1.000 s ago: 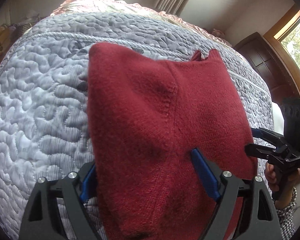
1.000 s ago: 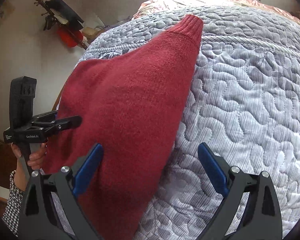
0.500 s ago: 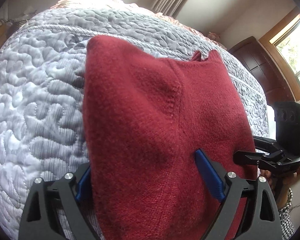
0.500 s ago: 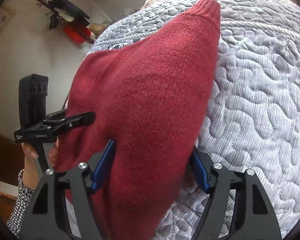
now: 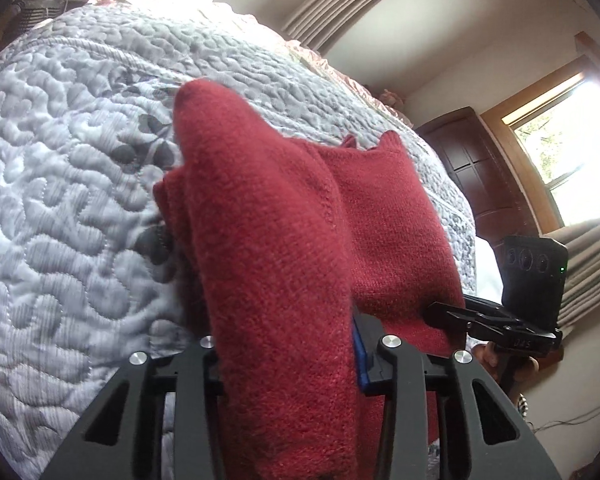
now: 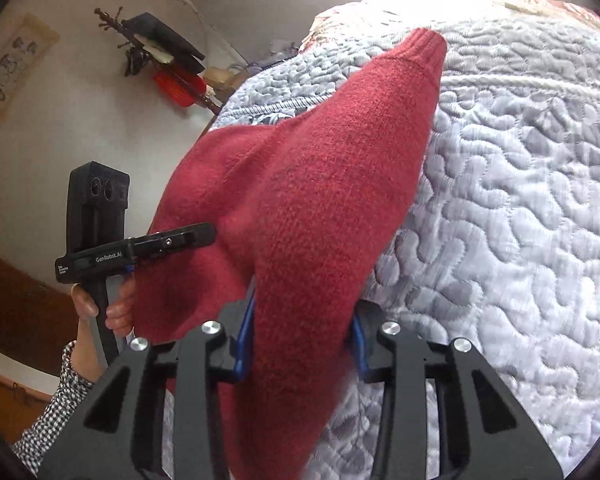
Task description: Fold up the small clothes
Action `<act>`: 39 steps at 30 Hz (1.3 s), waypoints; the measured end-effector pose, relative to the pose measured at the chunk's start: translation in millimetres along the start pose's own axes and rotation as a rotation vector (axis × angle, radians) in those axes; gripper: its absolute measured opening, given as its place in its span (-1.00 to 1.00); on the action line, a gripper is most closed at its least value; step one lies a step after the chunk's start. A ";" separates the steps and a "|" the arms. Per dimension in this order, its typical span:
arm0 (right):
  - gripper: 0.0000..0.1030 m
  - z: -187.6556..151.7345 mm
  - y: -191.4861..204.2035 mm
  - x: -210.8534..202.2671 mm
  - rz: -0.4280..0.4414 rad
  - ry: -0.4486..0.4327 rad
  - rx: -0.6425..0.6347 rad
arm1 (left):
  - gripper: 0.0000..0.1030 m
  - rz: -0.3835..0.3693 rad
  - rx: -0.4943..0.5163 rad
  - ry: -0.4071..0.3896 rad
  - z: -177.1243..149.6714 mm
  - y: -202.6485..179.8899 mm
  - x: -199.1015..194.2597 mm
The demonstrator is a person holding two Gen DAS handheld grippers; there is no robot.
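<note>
Nearest the lens in the left wrist view, the left gripper [image 5: 284,344] is clenched on a bunched edge of the red knit sweater [image 5: 380,208], the cloth rising from between its fingers toward 12 o'clock. The pinch takes a thick gather, likely so the whole side, sleeve included, lifts as one piece and not a single layer.

In the right wrist view the right gripper [image 6: 300,336] is clamped the same way on the opposite side, and the sleeve runs away from it toward 1 o'clock to its ribbed cuff [image 6: 428,46], which rests on the bed. Each gripper shows in the other's view: the right at 3 o'clock beside the hem, the left at 9 o'clock, with a hand [image 6: 100,308] in a checked cuff on its handle.

Beyond the grips, the sweater's body lies flat on the grey quilted bedspread [image 5: 68,184], neckline [image 5: 364,146] farthest away. With both sides raised and the middle down, the step in hand seems to be turning the sides inward over the body; uneven tension could drag the body askew.

At the far edge are curtains and a dark wooden door [image 5: 484,168].
</note>
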State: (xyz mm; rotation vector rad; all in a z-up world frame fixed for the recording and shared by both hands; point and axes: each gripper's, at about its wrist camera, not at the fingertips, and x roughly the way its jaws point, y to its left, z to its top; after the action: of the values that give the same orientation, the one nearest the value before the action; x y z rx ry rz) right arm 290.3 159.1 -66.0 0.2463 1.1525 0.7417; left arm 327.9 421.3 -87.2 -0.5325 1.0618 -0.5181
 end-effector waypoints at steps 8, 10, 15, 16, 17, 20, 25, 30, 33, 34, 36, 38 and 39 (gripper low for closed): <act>-0.28 -40.3 -2.7 -84.7 -0.037 -0.038 -0.015 | -0.25 -0.071 0.082 0.027 -33.0 -85.3 8.1; -0.28 -55.2 -7.2 -106.5 -0.055 -0.043 -0.009 | -0.25 -0.079 0.105 0.038 -45.1 -109.9 15.4; -0.28 -99.9 -23.0 -152.5 -0.110 -0.047 0.021 | -0.25 -0.106 0.127 0.086 -75.2 -156.0 41.4; -0.28 -107.0 -25.5 -158.3 -0.119 -0.048 0.026 | -0.25 -0.112 0.128 0.094 -81.1 -162.4 45.9; -0.28 -113.2 -29.4 -163.5 -0.127 -0.049 0.034 | -0.25 -0.115 0.125 0.103 -86.9 -168.2 52.4; -0.28 -130.8 -44.7 -170.3 -0.144 -0.044 0.064 | -0.25 -0.100 0.147 0.121 -104.1 -182.8 70.4; -0.25 -150.4 -78.0 -154.7 -0.146 -0.020 0.130 | -0.19 -0.054 0.179 0.113 -128.0 -186.5 96.5; -0.06 -161.3 -92.2 -138.1 -0.133 -0.041 0.148 | 0.08 0.008 0.227 0.048 -150.7 -176.3 106.4; 0.08 -170.9 -93.4 -134.6 -0.146 -0.056 0.148 | 0.24 0.008 0.209 0.022 -155.3 -159.1 105.8; 0.14 -172.0 -94.0 -136.2 -0.147 -0.066 0.153 | 0.26 0.001 0.190 0.012 -156.4 -157.3 103.3; 0.25 -179.0 -88.4 -141.1 -0.136 -0.094 0.181 | 0.34 0.019 0.163 0.005 -154.5 -158.8 97.8; 0.53 -187.2 -82.0 -152.4 -0.141 -0.127 0.191 | 0.39 0.047 0.155 -0.012 -158.5 -163.1 83.4; 0.55 -191.9 -76.5 -157.8 -0.144 -0.145 0.185 | 0.41 0.059 0.166 -0.034 -162.9 -167.3 71.5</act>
State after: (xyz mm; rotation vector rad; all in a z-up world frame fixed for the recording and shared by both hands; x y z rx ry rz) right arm 117.9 -35.4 -69.6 0.3619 1.0892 0.4830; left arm 184.8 223.5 -92.2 -0.3618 0.9890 -0.5383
